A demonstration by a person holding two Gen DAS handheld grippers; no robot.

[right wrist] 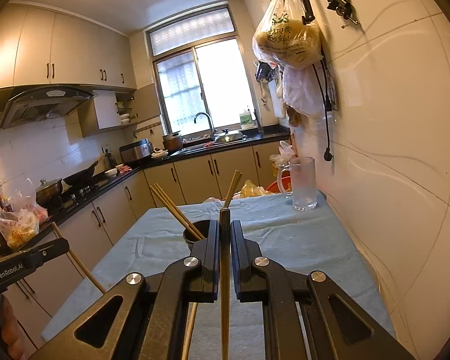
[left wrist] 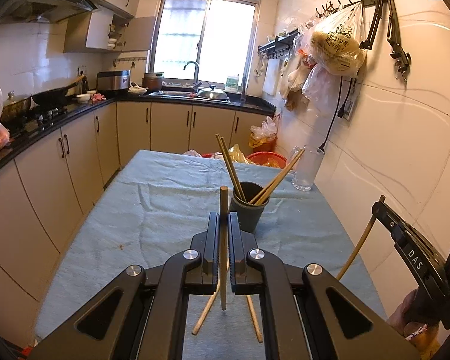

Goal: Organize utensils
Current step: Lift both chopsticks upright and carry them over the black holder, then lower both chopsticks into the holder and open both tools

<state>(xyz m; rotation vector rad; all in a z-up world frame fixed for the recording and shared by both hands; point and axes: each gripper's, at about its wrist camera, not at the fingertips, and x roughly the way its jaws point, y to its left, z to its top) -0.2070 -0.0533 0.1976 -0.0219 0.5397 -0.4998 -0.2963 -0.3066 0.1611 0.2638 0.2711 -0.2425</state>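
Observation:
A dark grey cup (left wrist: pixel 247 210) stands on the blue towel-covered table (left wrist: pixel 165 210) and holds several wooden chopsticks (left wrist: pixel 229 165). My left gripper (left wrist: pixel 223 219) is shut on one upright chopstick (left wrist: pixel 224 255), just in front and left of the cup. My right gripper (right wrist: pixel 225 228) is shut on another chopstick (right wrist: pixel 225 285), just in front of the cup (right wrist: pixel 195 234). The right gripper also shows at the right of the left wrist view (left wrist: pixel 381 204). Two loose chopsticks (left wrist: pixel 202 315) lie on the towel under the left gripper.
A frosted glass mug (left wrist: pixel 306 168) stands at the table's far right corner by the tiled wall. Plastic bags (left wrist: pixel 336 45) hang on the wall above. Kitchen counter with stove (left wrist: pixel 45 114) runs along the left; a red basin (left wrist: pixel 267 159) sits behind the table.

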